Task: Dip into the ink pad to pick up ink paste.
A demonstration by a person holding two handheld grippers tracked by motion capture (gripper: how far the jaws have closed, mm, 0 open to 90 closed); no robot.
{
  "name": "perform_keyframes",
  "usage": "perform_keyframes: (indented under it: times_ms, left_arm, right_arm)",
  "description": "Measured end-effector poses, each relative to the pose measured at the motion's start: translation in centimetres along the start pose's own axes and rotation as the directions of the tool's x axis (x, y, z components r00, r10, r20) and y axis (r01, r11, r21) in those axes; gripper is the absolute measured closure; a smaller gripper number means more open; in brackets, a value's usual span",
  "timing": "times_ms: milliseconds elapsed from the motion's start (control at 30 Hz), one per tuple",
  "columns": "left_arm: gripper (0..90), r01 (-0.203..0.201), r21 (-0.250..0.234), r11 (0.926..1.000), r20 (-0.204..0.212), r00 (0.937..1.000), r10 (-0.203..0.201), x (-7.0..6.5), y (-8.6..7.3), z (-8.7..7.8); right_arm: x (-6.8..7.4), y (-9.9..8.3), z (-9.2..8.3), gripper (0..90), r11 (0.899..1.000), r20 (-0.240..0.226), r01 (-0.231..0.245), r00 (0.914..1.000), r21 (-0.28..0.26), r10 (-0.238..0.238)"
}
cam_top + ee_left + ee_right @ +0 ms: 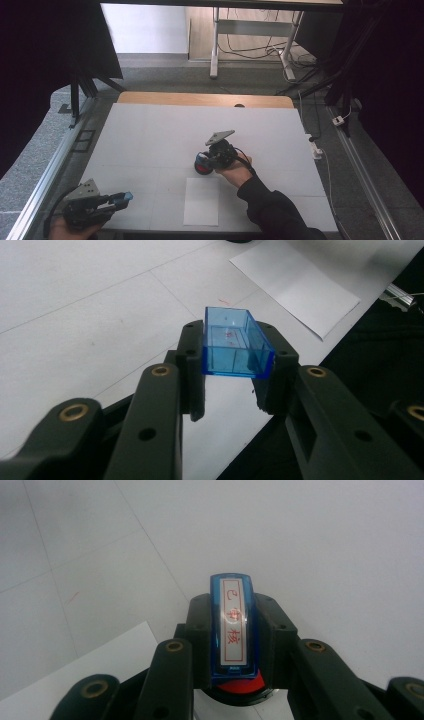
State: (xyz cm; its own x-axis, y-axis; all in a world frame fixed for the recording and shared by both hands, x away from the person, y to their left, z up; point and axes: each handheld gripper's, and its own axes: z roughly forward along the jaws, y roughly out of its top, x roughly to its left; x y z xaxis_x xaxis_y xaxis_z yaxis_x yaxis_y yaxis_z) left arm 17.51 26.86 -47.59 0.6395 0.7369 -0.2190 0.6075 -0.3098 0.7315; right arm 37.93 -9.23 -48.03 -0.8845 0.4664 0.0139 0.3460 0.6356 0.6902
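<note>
A grey carpeted floor [165, 75] surrounds the white-topped table [150, 135]; at twelve o'clock a white metal desk frame [215, 45] stands amid black cables [250, 50].

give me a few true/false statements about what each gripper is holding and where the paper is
1. The left gripper is shut on a clear blue cap. True.
2. The right gripper is open with nothing between its jaws. False: it is shut on a blue stamp.
3. The stamp's label bears red characters. True.
4. The white paper sheet lies at the table's far edge. False: it lies near the person's edge, between the two grippers.
</note>
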Motion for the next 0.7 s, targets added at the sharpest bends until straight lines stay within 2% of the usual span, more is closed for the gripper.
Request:
perform_keyframes:
  times_ms: [200,700]
  left_arm:
    - [68.0,0.005,-0.003,1.0,-0.001,1.0,-0.005,0.1,0.0,0.0]
    - [67.9,0.01,-0.007,0.9999,0.003,0.9999,-0.01,0.1,0.0,0.0]
  right_arm:
    - [0.0,0.0,-0.7,71.0,1.0,-0.01,-0.004,0.9999,-0.014,0.003]
    - [0.9,0.2,-3.3,71.0,0.995,-0.061,-0.017,0.9981,-0.094,0.011]
